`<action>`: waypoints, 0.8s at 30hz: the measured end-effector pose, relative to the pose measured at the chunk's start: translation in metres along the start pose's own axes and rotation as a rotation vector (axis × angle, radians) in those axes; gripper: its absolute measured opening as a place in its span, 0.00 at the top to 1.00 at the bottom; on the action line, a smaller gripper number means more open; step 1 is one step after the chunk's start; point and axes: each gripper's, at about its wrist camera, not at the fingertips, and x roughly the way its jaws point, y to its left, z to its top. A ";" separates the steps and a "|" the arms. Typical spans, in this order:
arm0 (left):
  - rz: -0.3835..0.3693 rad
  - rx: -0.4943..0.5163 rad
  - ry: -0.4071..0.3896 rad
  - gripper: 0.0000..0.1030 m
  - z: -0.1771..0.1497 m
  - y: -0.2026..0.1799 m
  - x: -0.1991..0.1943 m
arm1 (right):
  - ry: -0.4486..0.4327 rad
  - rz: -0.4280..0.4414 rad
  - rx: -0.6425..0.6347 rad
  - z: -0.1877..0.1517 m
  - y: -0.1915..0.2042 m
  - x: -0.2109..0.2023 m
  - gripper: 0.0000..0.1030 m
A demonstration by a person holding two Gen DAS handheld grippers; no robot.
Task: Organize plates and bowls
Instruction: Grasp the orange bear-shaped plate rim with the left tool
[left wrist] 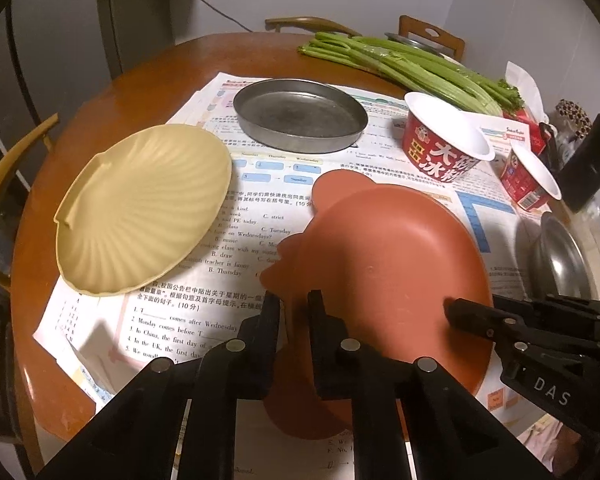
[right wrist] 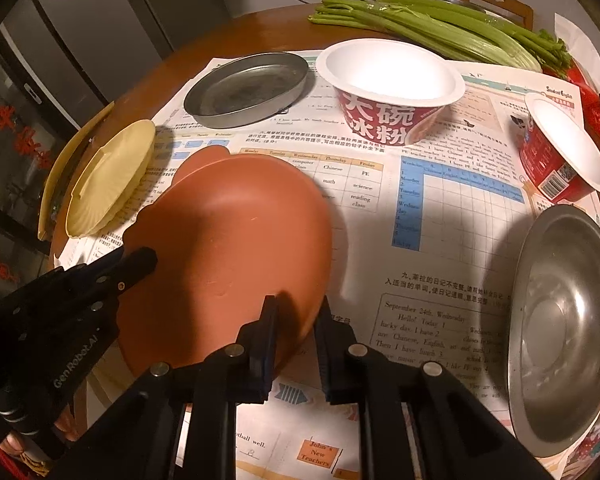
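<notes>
The left gripper pinches the near-left rim of the terracotta plate, one jaw above the rim and one below. The right gripper clamps the same plate's opposite, near-right rim. The plate sits tilted between them, above the near middle of the table.

The round wooden table is covered across its middle with printed worksheets. Towards the left edge lies a cream shell-shaped plate, ribbed like a scallop. Behind it, near the centre, sits a shallow grey metal pan. To the pan's right stands a large red paper bowl with white lining and Chinese lettering, and a smaller red paper bowl lies tipped near the right edge. A steel bowl rests at the near right. Celery stalks lie along the far edge. Wooden chairs stand behind the table against a pale wall, and a dark cabinet stands to the left.

The terracotta plate is matte, smooth, shallow, with lobed tabs along its rim.
</notes>
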 end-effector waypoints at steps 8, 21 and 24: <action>0.015 0.007 0.022 0.88 0.008 0.004 -0.005 | 0.010 -0.002 -0.018 0.005 0.004 -0.002 0.83; 0.083 -0.066 -0.032 0.88 0.020 0.041 -0.029 | 0.016 0.045 -0.097 0.035 0.040 -0.005 0.83; 0.102 -0.073 -0.035 0.88 0.022 0.050 -0.031 | 0.035 0.062 -0.099 0.044 0.047 0.001 0.83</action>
